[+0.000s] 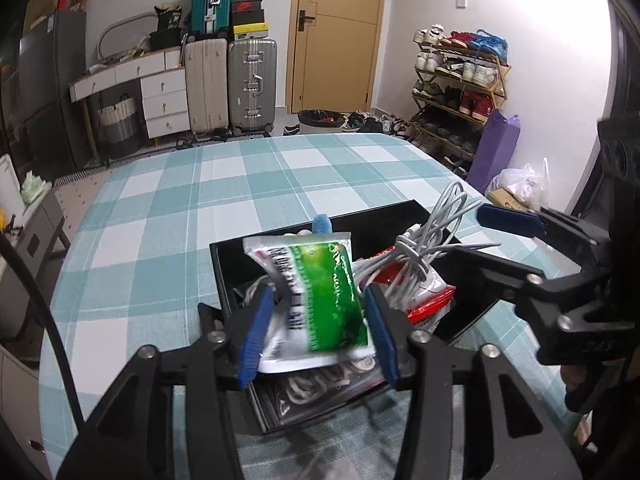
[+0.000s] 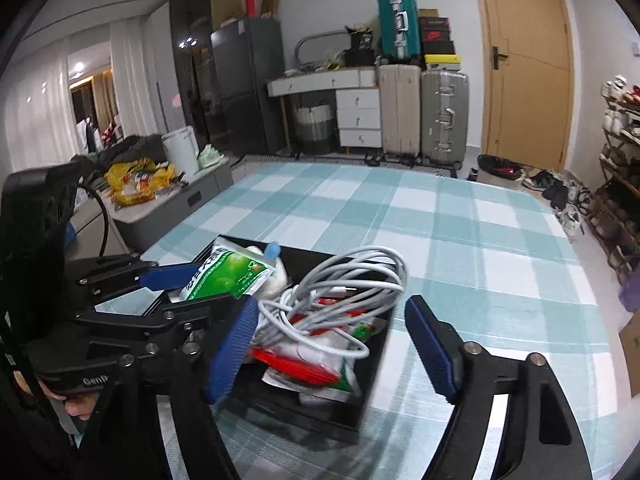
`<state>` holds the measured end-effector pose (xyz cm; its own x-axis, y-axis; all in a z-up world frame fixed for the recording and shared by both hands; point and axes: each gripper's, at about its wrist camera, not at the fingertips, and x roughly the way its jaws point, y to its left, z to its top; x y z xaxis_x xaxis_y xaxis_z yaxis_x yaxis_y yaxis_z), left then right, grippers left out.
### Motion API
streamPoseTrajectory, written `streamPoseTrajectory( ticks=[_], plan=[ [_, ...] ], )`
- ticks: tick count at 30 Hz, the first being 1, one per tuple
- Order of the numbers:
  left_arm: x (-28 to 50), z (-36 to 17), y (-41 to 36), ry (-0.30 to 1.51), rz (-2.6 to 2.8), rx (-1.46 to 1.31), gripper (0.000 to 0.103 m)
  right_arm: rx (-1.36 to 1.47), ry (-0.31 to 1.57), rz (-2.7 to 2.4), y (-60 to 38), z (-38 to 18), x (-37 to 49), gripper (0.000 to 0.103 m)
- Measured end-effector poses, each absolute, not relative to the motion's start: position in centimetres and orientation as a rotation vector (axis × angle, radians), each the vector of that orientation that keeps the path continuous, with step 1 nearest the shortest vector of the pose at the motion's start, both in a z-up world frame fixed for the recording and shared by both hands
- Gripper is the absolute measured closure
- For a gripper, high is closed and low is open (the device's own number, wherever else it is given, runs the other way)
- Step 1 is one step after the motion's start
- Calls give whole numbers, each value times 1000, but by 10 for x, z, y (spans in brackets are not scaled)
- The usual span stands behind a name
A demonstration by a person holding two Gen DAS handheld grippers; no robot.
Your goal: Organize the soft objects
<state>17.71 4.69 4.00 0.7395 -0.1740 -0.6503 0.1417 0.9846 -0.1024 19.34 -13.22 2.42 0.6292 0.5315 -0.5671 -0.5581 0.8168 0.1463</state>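
Green-and-white packet (image 1: 320, 296) is hanging between the left gripper's (image 1: 318, 328) parted fingers over the black tray (image 2: 372, 380) on the checked surface (image 1: 224, 184), apparently being released, while the right gripper's (image 2: 330, 350) wide-open fingers are straddling the white cable (image 2: 344, 284), which probably needs tucking down next.

A checked teal-and-white tablecloth (image 1: 248, 184) carries one black tray (image 1: 224, 276).

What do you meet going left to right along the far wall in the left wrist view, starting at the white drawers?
White drawers → beige suitcase → silver suitcase → wooden door → shoe rack
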Motion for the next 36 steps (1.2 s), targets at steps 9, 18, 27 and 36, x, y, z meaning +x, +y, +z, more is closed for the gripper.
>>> streamPoseTrajectory(
  ticks=[9, 18, 27, 36],
  plan=[
    [153, 54, 52, 615, -119, -73, 7, 25, 605, 644, -153, 23, 176, 1],
    [126, 59, 56, 534, -25, -75, 0, 21, 550, 668, -157, 24, 151, 1],
    [113, 44, 53, 531, 11, -39, 0, 8, 517, 685, -155, 16, 133, 1],
    [112, 32, 57, 493, 38, -48, 0, 7, 475, 689, -157, 12, 127, 1]
  ],
)
